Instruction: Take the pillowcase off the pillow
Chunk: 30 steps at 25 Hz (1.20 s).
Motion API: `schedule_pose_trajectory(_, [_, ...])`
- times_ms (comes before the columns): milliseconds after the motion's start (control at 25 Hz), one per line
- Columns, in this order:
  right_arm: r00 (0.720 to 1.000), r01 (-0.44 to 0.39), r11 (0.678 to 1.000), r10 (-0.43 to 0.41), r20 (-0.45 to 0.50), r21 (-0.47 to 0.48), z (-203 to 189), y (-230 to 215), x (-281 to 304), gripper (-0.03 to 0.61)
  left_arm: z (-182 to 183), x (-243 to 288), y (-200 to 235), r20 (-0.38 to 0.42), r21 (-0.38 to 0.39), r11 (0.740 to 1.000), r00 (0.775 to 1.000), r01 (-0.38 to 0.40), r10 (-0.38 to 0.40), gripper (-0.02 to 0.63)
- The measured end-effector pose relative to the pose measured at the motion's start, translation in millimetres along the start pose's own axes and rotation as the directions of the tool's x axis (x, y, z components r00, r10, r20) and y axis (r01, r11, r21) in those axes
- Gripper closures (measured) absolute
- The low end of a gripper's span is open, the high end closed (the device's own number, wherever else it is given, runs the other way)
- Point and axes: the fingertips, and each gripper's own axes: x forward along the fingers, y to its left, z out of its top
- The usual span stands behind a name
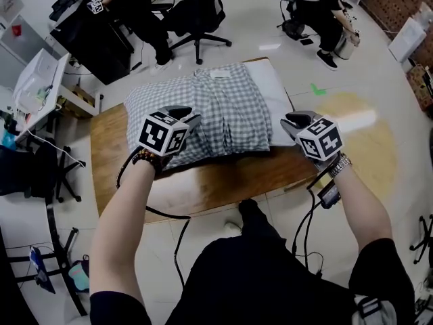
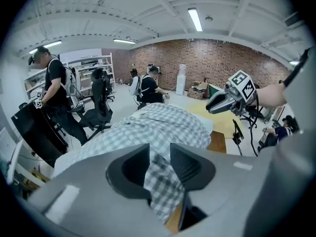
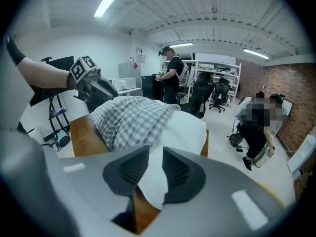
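Observation:
A pillow in a grey-and-white checked pillowcase (image 1: 210, 110) lies on the wooden table (image 1: 203, 181). Its white bare part (image 1: 274, 97) sticks out on the right side. My left gripper (image 1: 194, 119) is at the case's near left corner. In the left gripper view its jaws (image 2: 159, 157) are shut on a fold of the checked cloth (image 2: 163, 181). My right gripper (image 1: 287, 122) is at the near right corner of the white pillow. In the right gripper view the white corner (image 3: 153, 181) fills the narrow gap between the jaws (image 3: 155, 167).
Beyond the table's far edge stand a black office chair (image 1: 196, 19) and a person (image 1: 142, 12); another person (image 1: 325, 12) sits at the far right. A white desk (image 1: 40, 87) with clutter is on the left. Cables (image 1: 176, 215) hang below the near table edge.

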Motion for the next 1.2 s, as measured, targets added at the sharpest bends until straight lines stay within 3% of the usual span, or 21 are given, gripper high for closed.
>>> schedule_pose_trajectory(200, [0.999, 0.022, 0.996, -0.025, -0.028, -0.086, -16.4, 22.7, 2.2, 0.468, -18.5, -12.7, -25.2, 0.104, -0.128, 0.992, 0.995, 0.025, -0.011, 0.480])
schedule_pose_trajectory(440, [0.997, 0.052, 0.983, -0.062, -0.056, -0.175, -26.7, 31.5, 4.8, 0.412, -41.7, -12.2, -45.4, 0.199, -0.305, 0.951, 0.980, 0.053, 0.009, 0.479])
schedule_pose_trajectory(920, [0.982, 0.117, 0.949, -0.155, -0.110, -0.294, -60.7, 22.6, 16.6, 0.327, -100.7, 26.3, -61.0, 0.147, -0.403, 0.910, 0.975, -0.095, 0.167, 0.358])
schedule_pose_trajectory(1200, [0.971, 0.125, 0.925, -0.188, -0.147, -0.359, -77.5, 10.5, 35.4, 0.299, -107.8, 58.6, -60.8, 0.109, -0.439, 0.887, 0.971, -0.143, 0.210, 0.341])
